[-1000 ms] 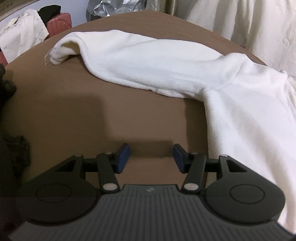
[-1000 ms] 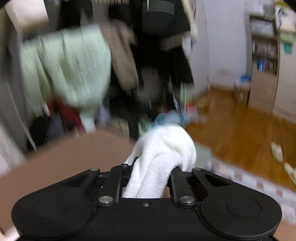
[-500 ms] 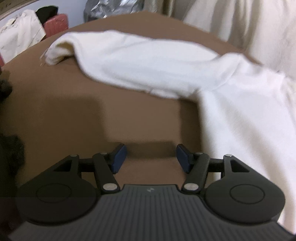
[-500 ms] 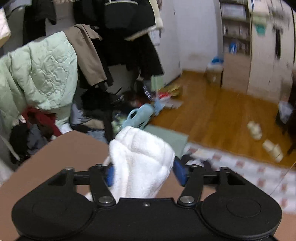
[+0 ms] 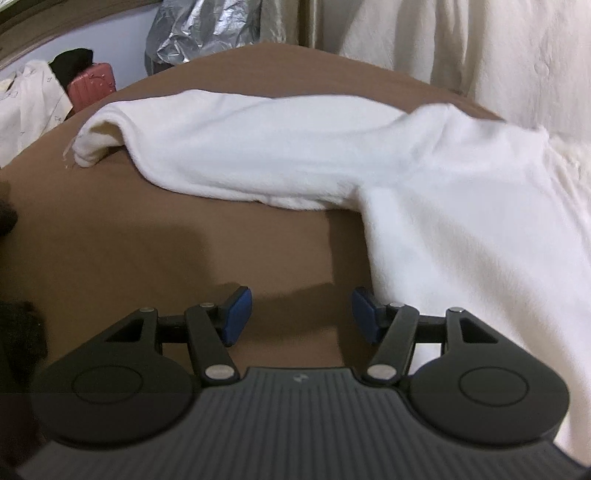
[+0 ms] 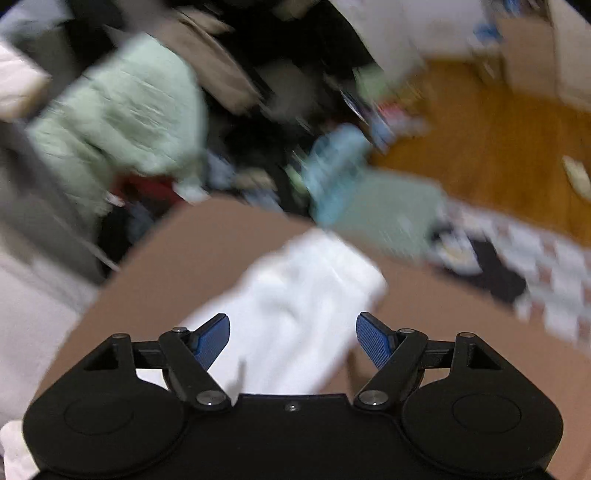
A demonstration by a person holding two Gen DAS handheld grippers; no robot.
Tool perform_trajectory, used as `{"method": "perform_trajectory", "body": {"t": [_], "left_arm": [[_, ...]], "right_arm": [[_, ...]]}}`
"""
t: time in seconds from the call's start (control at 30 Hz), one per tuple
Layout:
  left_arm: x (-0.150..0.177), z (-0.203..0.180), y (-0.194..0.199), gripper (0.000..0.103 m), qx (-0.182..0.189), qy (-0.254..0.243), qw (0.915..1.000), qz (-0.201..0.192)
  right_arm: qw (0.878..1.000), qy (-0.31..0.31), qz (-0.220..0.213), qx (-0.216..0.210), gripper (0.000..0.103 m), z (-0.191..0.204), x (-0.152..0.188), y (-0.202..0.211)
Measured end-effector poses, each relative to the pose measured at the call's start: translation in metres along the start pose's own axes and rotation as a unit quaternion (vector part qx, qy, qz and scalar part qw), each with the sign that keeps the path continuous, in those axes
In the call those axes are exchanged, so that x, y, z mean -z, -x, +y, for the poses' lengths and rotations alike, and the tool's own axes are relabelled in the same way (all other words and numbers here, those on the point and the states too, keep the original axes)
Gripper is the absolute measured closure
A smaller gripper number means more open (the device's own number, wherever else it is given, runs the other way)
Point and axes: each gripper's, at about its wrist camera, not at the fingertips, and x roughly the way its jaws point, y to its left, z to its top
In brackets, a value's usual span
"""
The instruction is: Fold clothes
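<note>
A white fleece garment (image 5: 424,192) lies on the brown surface (image 5: 147,236), one sleeve (image 5: 229,147) stretched out to the left. My left gripper (image 5: 301,314) is open and empty, just above the brown surface, its right finger next to the garment's edge. In the blurred right wrist view, my right gripper (image 6: 293,341) is open above the garment's other sleeve end (image 6: 306,295), which lies on the brown surface (image 6: 177,266) between and ahead of the fingers.
Cream curtains (image 5: 498,48) hang behind the surface. A pink suitcase (image 5: 94,83) and silver wrapping (image 5: 207,29) stand at the back left. Beyond the right gripper are a clothes pile with a green jacket (image 6: 122,118) and a wooden floor (image 6: 498,140).
My right gripper opened and let go of the white sleeve, which dropped onto the brown surface. My left gripper stayed open and shifted slightly.
</note>
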Motion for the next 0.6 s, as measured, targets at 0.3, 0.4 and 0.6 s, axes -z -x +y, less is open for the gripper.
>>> {"method": "perform_trajectory", "body": {"t": [0.3, 0.4, 0.6], "left_arm": [[0.006, 0.021, 0.004, 0.043, 0.044, 0.059, 0.9970, 0.024], [0.007, 0.024, 0.003, 0.043, 0.048, 0.074, 0.9955, 0.034], [0.011, 0.014, 0.004, 0.043, 0.021, 0.023, 0.9983, 0.050]], "right_arm": [[0.817, 0.551, 0.065, -0.158, 0.018, 0.156, 0.035, -0.074], [0.774, 0.598, 0.122, -0.167, 0.016, 0.173, 0.049, -0.112], [0.846, 0.470, 0.182, -0.175, 0.029, 0.168, 0.050, -0.146]]}}
